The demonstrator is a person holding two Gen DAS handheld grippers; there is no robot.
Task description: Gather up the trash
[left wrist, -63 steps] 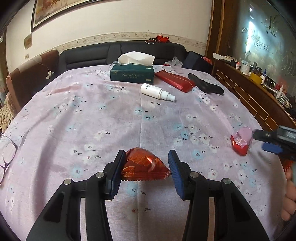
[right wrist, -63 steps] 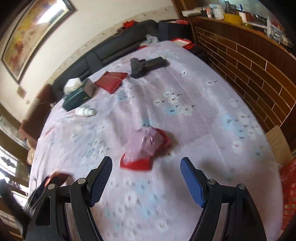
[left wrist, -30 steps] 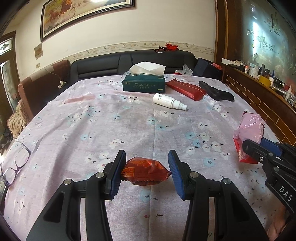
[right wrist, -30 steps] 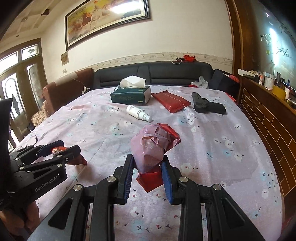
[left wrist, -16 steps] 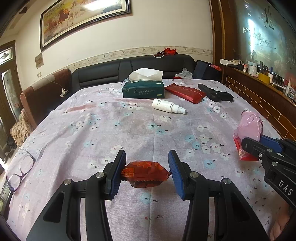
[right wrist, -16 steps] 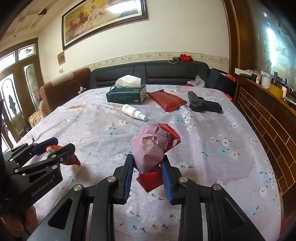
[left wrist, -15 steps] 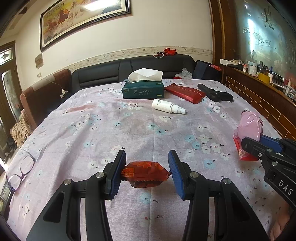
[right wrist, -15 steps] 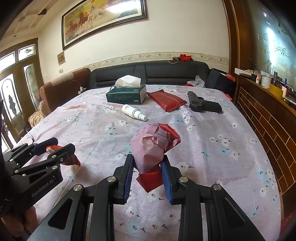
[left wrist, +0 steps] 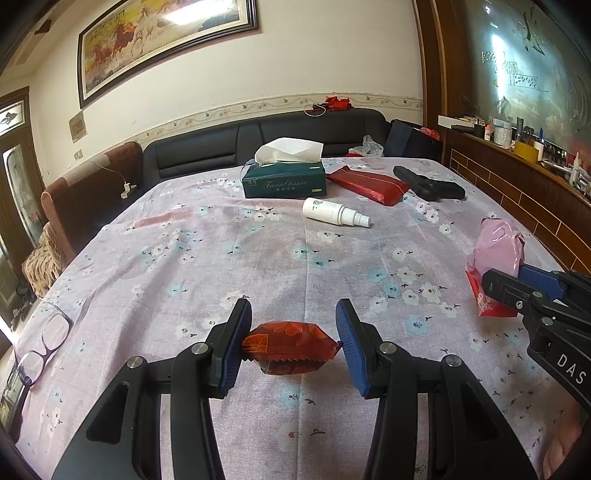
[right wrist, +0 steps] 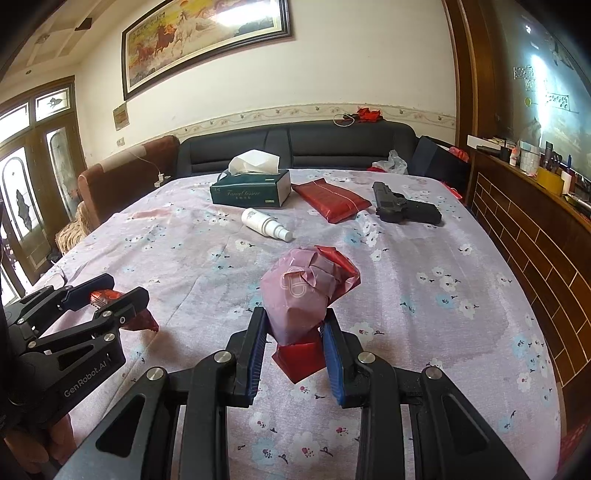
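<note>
Left claw (left wrist: 291,341) grips red wrapper (left wrist: 290,347); right claw (right wrist: 293,341) grips pink bag (right wrist: 299,295).

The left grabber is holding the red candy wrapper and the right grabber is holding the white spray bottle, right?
Not quite. The left gripper does hold the red wrapper, but the right gripper holds the crumpled pink bag. The right wrist view shows the white spray bottle lying on the table.

A cream wall (right wrist: 332,66) carried a framed horse painting (right wrist: 207,33) at eleven o'clock above a black sofa (right wrist: 303,147), glazed wooden doors (right wrist: 33,177) stood at nine, and a brick-patterned counter (right wrist: 532,236) ran at three.
</note>
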